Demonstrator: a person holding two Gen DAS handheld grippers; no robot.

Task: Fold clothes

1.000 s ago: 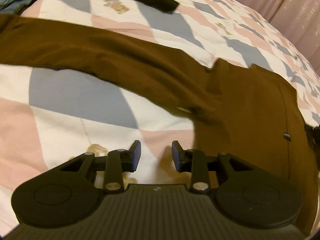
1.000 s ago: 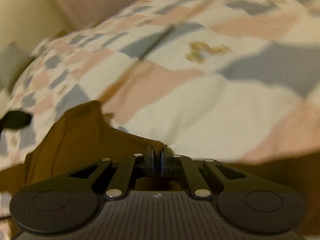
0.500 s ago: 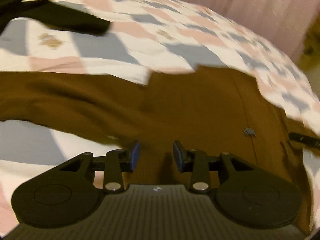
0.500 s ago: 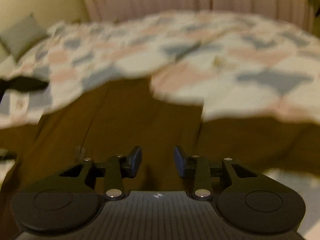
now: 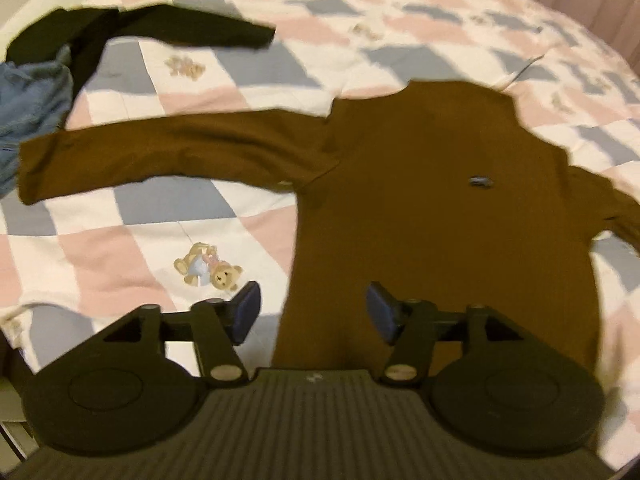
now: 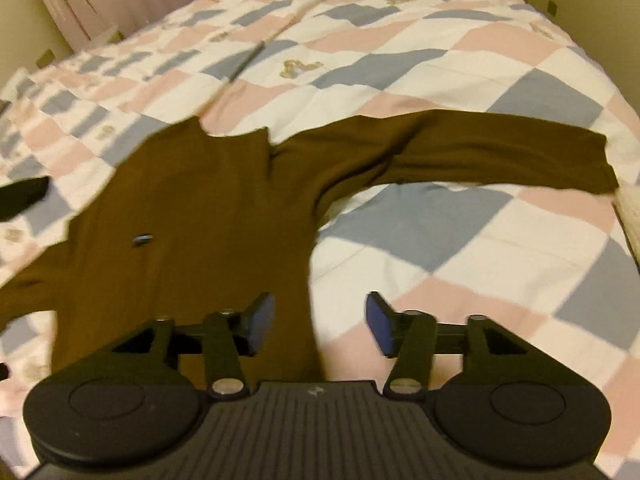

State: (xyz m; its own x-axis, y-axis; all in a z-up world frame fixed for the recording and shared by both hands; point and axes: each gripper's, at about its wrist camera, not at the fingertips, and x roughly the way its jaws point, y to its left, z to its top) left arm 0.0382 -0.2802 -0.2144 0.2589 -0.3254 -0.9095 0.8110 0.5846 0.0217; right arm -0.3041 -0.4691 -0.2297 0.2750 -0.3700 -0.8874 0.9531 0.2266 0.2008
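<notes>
Blue jeans (image 5: 28, 96) and a black garment (image 5: 160, 30) are lying at the far left of a patchwork quilt (image 5: 132, 248). Right of them, a brown shirt (image 5: 420, 200) is lying flat, front up, both sleeves stretched out sideways. The left gripper (image 5: 312, 312) is hovering over the shirt's lower left edge, jaws apart, holding nothing. The right gripper (image 6: 320, 324) is hovering over its lower right edge, also apart and empty. The shirt looks spread but not yet folded; all folds remain.
</notes>
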